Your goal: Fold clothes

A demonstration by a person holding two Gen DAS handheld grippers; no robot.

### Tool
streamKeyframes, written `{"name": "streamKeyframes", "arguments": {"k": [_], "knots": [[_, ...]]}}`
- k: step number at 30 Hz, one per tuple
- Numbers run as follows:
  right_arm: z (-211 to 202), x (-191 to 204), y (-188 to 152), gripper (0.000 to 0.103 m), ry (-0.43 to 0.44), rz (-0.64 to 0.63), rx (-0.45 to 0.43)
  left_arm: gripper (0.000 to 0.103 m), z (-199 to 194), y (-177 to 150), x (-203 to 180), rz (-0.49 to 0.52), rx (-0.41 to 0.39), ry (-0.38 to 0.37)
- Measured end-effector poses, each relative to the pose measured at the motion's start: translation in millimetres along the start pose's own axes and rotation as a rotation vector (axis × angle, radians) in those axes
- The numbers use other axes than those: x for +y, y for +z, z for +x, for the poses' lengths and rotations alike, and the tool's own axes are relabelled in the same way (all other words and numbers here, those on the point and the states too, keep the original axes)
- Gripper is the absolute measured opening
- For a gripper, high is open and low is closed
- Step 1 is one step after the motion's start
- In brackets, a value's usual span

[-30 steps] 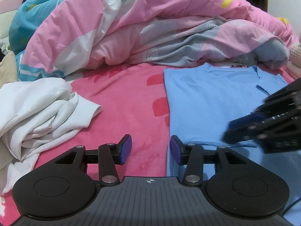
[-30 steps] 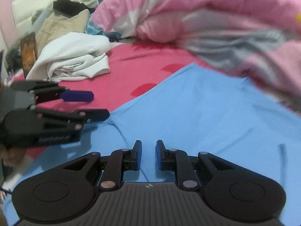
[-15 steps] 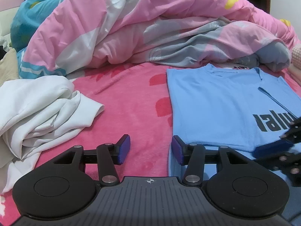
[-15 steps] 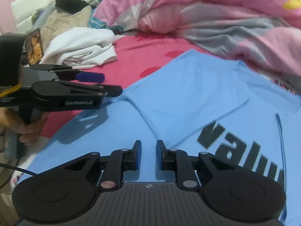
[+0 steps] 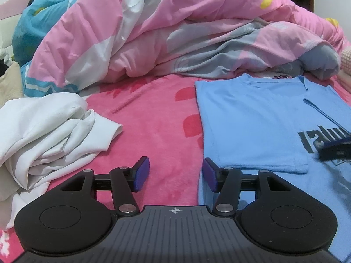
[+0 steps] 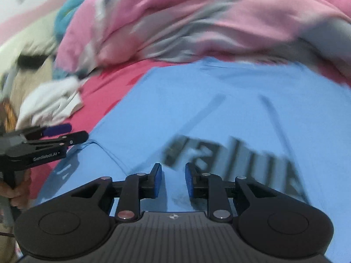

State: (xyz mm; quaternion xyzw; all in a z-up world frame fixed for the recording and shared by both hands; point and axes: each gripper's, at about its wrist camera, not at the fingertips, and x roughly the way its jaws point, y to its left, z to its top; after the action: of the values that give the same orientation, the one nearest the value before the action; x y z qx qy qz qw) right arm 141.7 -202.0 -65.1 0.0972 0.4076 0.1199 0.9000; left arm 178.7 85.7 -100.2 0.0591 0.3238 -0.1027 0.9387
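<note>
Two tools in play here, both spread with nothing between their pads. The left tool (image 5: 175, 174) hovers low over the pink bed sheet (image 5: 153, 118), right at the left edge of the blue t-shirt (image 5: 252, 120), one pad over the sheet and the other over the shirt's edge. That shirt lies flat on the bed, its left side already folded in over the middle so the sleeve hem sits across the body, and dark printed lettering (image 5: 316, 138) shows on the front. The right tool (image 6: 173, 179) hangs just above the shirt's lower middle, close to the lettering; its view is pretty smeared, so I can't honestly say whether the pads touch the cloth. In the left view the right tool only pokes in at the far right edge, over the print. A crumpled white garment (image 5: 50, 131) is heaped on the sheet to the left, well apart from the shirt. Behind everything sits a big bunched-up quilt (image 5: 175, 35) in pink, white and grey, and the shirt's collar end lies just in front of it.
</note>
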Motion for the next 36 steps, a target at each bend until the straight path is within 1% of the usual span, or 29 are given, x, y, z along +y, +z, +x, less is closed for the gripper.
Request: {"name": "streamKeyframes", "arguments": {"k": [4,9,13,16,20,23,27,29,31,32,33,34,36], "knots": [[-57,-33,-30,0.025,-0.063,0.123,-0.051,0.055,-1,0,-1,-0.004,-0.022,0.012],[-122,-59,-68,0.026,-0.141,0.234,-0.138,0.057,-5,1,-3,-0.005,-0.074,0.053],[-154,-66,-102,0.026,-0.18,0.3,-0.188,0.058,-8,2,-3,-0.024,-0.096,0.054],[-167,-62,-128,0.026,-0.204,0.327,-0.199,0.058,-14,-1,-2,-0.03,-0.124,0.06],[-180,-46,-155,0.026,-0.225,0.299,-0.224,0.058,-31,-9,1,-0.024,-0.185,0.072],[-186,-30,-168,0.026,-0.225,0.247,-0.244,0.059,-49,-16,4,-0.015,-0.254,0.074],[-186,-12,-174,0.026,-0.196,0.155,-0.266,0.06,-79,-28,-5,-0.013,-0.318,0.038],[-184,-4,-176,0.026,-0.208,0.105,-0.285,0.06,-97,-36,-17,-0.007,-0.284,0.028],[-181,-2,-177,0.026,-0.201,0.095,-0.297,0.061,-119,-51,-34,0.02,-0.269,-0.007],[-179,-2,-178,0.026,-0.193,0.094,-0.302,0.062,-130,-59,-43,0.034,-0.263,-0.042],[-178,-1,-179,0.026,-0.183,0.093,-0.307,0.065,-140,-68,-53,0.048,-0.257,-0.08],[-176,0,-181,0.026,-0.175,0.086,-0.311,0.069,-146,-74,-62,0.052,-0.242,-0.103],[-172,4,-187,0.026,-0.159,0.063,-0.317,0.07,-157,-87,-82,0.057,-0.211,-0.145]]}}
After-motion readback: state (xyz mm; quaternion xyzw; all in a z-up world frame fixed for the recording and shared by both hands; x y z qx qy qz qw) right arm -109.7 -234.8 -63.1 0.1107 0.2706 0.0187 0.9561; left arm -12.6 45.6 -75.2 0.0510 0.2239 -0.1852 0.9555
